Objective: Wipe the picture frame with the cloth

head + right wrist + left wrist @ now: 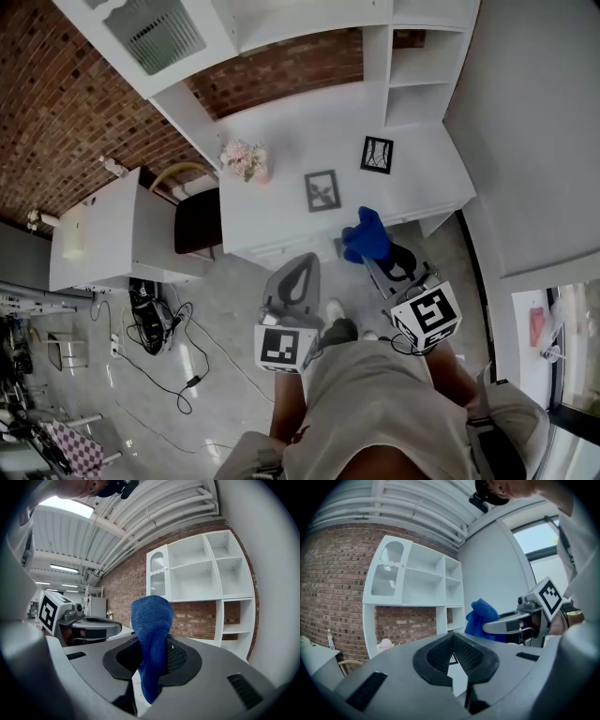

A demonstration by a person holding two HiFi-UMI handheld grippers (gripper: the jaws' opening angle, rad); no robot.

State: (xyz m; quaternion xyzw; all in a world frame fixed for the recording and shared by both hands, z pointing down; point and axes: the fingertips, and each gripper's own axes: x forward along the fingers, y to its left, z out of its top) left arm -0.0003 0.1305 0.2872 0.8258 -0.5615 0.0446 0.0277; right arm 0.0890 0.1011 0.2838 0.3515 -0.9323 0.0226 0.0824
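Two dark picture frames stand on the white desk: one near the middle, another farther right. My right gripper is shut on a blue cloth, held in front of the desk's near edge and right of the middle frame. The cloth sticks up between the right gripper's jaws. My left gripper hangs lower left of it over the floor, jaws together with nothing in them. From the left gripper view, the cloth and right gripper show at the right.
A pot of pink flowers stands at the desk's left end. White shelves rise behind the desk. A dark chair and a white cabinet sit to the left, with cables on the floor.
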